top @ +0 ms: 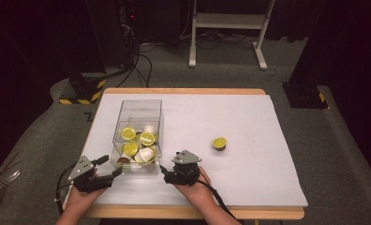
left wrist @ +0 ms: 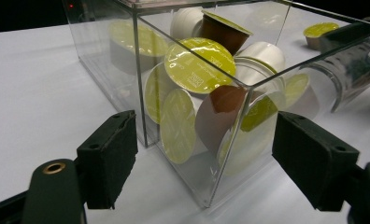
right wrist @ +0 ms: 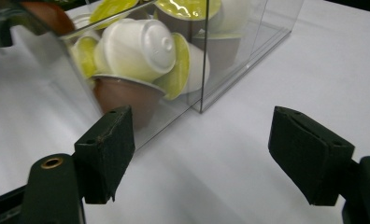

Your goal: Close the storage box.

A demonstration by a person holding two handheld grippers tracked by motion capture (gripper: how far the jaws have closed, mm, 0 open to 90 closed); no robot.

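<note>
A: Where is the box (top: 137, 133)?

B: On the white table (top: 249, 164), left of the middle. It is clear plastic with capsules (top: 136, 145) heaped in its near half, most showing yellow-green lids, some white or brown.

A: And the left gripper (top: 109, 168)?

B: Just by the box's near left corner. In the left gripper view that corner stands between the wide-open jaws, and neither pad presses on it. It holds nothing.

A: The right gripper (top: 164, 169)?

B: At the box's near right corner, jaws spread wide. In the right gripper view the left pad (right wrist: 106, 151) lies close to the box wall; whether it touches I cannot tell.

A: Anything else?

B: One lone capsule (top: 219, 143) stands on the table, well right of the box.
</note>
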